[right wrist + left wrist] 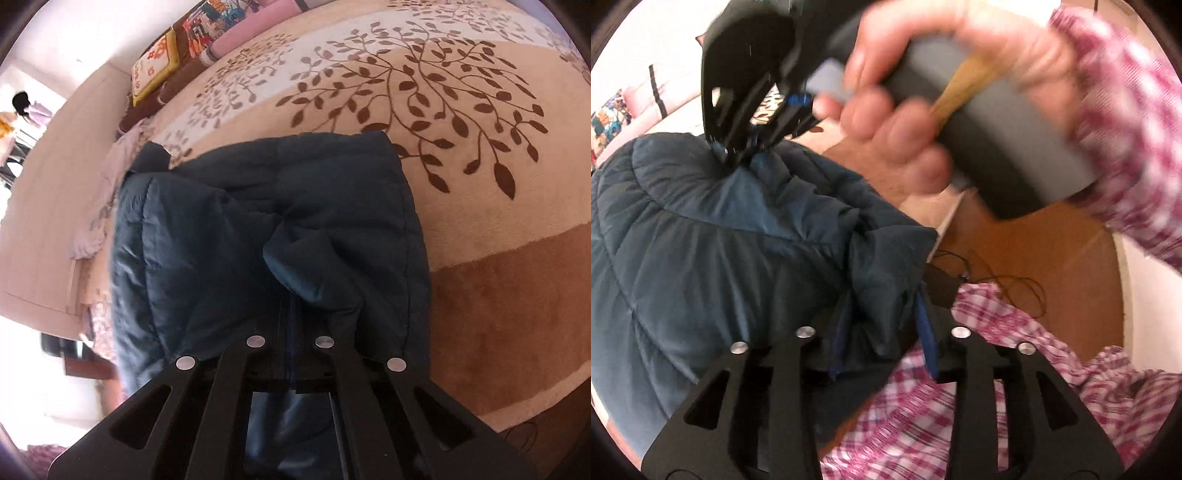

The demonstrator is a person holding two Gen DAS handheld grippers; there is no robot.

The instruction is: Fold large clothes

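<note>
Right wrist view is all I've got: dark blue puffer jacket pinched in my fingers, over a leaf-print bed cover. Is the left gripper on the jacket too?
Observer: Yes. In the left wrist view the left gripper is shut on a folded edge of the puffer jacket.
Operator: Can you see my right gripper from there?
Observer: Yes, the right gripper pinches the jacket's upper edge, with the right hand wrapped round its grey handle.
Operator: Anything below the left gripper?
Observer: The person's pink checked shirt, and a brown floor beyond it with thin dark cords on it.
</note>
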